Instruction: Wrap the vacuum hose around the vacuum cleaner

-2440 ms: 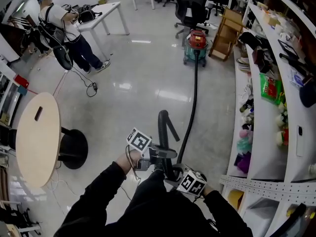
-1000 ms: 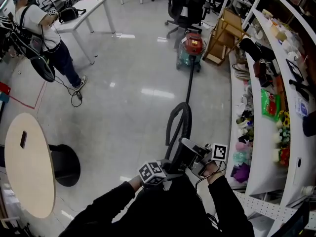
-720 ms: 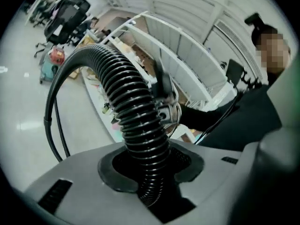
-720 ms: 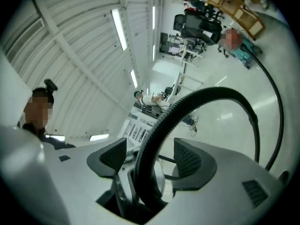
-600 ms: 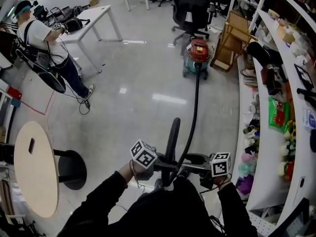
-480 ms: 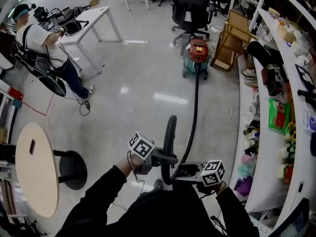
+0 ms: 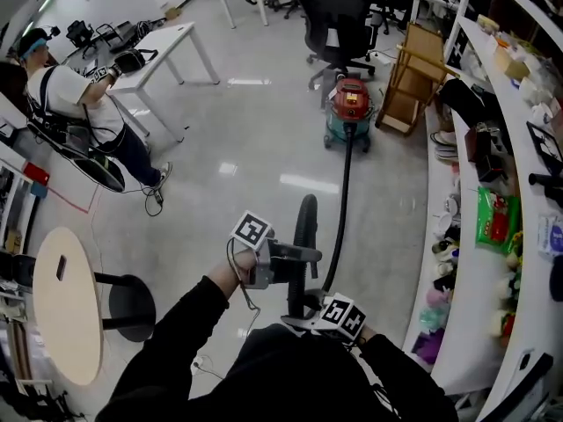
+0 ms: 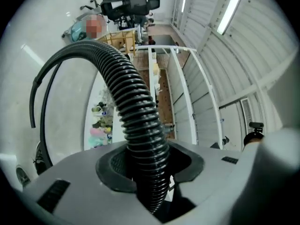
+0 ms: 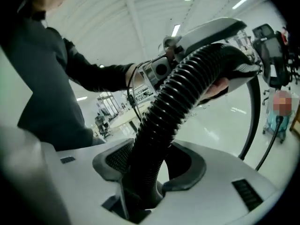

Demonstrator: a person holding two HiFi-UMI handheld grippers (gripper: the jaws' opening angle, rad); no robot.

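Observation:
The red and teal vacuum cleaner (image 7: 350, 111) stands far off on the floor. Its black ribbed hose (image 7: 341, 192) runs back toward me and rises in a loop (image 7: 305, 214) in front of my chest. My left gripper (image 7: 303, 258) is shut on the hose (image 8: 140, 121) at the loop's upper part. Below it and closer to my body, my right gripper (image 7: 303, 310) has the hose (image 9: 161, 116) between its jaws; they have just been closing and now press on it. The hose's free end is hidden.
A person (image 7: 79, 104) stands at the far left beside a white table (image 7: 176, 38). A round wooden table (image 7: 62, 301) is at my left. Long white shelves (image 7: 528, 236) with clutter line the right. An office chair (image 7: 334, 16) and a wooden frame (image 7: 412, 77) stand behind the vacuum.
My left gripper has swung from low by my body up and left along the hose. My right gripper has rolled and sunk below it. The hose loop now stands between them.

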